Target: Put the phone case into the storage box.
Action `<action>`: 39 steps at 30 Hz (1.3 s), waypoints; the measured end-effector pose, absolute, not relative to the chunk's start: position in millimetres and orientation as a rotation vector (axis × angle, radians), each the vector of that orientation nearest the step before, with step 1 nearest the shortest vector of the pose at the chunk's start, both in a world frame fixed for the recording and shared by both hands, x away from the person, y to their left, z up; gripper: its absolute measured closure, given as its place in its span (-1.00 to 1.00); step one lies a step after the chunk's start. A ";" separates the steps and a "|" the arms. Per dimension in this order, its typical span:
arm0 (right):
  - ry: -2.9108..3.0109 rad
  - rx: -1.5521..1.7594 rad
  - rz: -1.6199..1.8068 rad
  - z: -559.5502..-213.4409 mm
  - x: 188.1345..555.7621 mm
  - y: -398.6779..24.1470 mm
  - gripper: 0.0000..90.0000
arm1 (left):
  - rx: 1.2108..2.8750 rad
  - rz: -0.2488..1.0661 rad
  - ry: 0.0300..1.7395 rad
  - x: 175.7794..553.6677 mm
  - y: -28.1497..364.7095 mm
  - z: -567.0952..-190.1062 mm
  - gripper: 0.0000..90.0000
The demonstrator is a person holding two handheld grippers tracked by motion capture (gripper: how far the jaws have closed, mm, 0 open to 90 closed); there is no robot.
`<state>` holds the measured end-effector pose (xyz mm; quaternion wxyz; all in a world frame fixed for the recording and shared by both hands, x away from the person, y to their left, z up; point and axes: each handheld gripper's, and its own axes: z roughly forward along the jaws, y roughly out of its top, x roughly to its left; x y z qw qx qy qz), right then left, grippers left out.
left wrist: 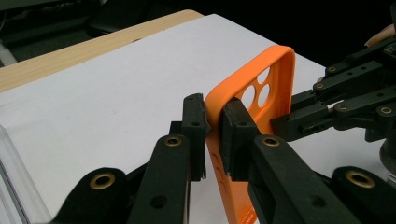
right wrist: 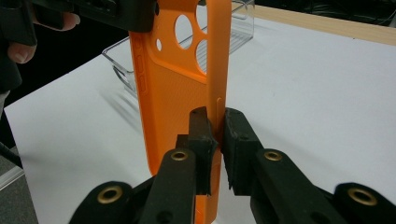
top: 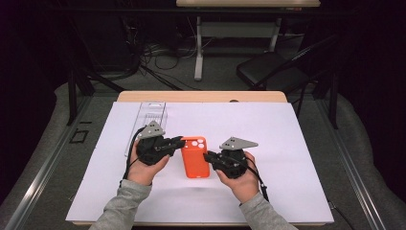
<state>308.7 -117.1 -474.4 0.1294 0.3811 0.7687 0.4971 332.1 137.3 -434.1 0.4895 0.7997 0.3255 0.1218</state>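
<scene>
Overhead, in the high view, an orange phone case (top: 195, 157) is sitting near the middle of a white sheet (top: 287, 143) covering the wooden worktop (top: 201, 96). A clear plastic tray (top: 149, 115) is lying on the sheet just behind the left gripper (top: 178, 143), well clear of the case. The left gripper is coming in at the case's left long edge near the camera cut-outs, and the right gripper (top: 208, 157) is meeting the opposite long edge lower down. Bare sheet is lying open to the right and toward the person, while beyond the worktop's far edge a dark chair (top: 273, 69) and floor cables (top: 158, 57) are sitting well apart.

Next, in the left gripper view, the left gripper (left wrist: 213, 133) is clamping its fingers (left wrist: 194, 126) on the case's side wall (left wrist: 219, 107), one pad outside and one inside. The right gripper (left wrist: 299, 123) is showing beyond the case's other rim. White sheet is stretching away freely on the left.

Finally, in the right gripper view, the right gripper (right wrist: 218, 135) is pinching its fingers (right wrist: 236, 140) closed on the thin edge of the case (right wrist: 168, 93). The tray (right wrist: 219, 35) is lying behind the case, and a hand (right wrist: 23, 44) is holding the left gripper (right wrist: 112, 14) at the case's top corner. Open sheet is lying to the right.
</scene>
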 end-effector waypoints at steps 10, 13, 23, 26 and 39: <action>2.242 1.116 1.466 -475.7 310.3 -117.3 0.81 | 1.943 0.290 0.795 332.1 137.1 -434.3 0.82; 2.243 1.117 1.468 -475.7 310.4 -117.5 0.79 | 1.945 0.289 0.792 332.4 137.2 -434.4 0.82; 2.240 1.120 1.482 -475.7 311.0 -118.0 0.64 | 1.943 0.283 0.797 333.2 138.1 -434.9 0.82; 2.242 1.112 1.482 -475.0 311.5 -119.1 0.56 | 1.940 0.284 0.799 333.8 138.5 -435.6 0.82; 2.222 1.089 1.497 -470.5 315.3 -124.6 0.21 | 1.933 0.288 0.810 335.2 141.8 -435.2 0.82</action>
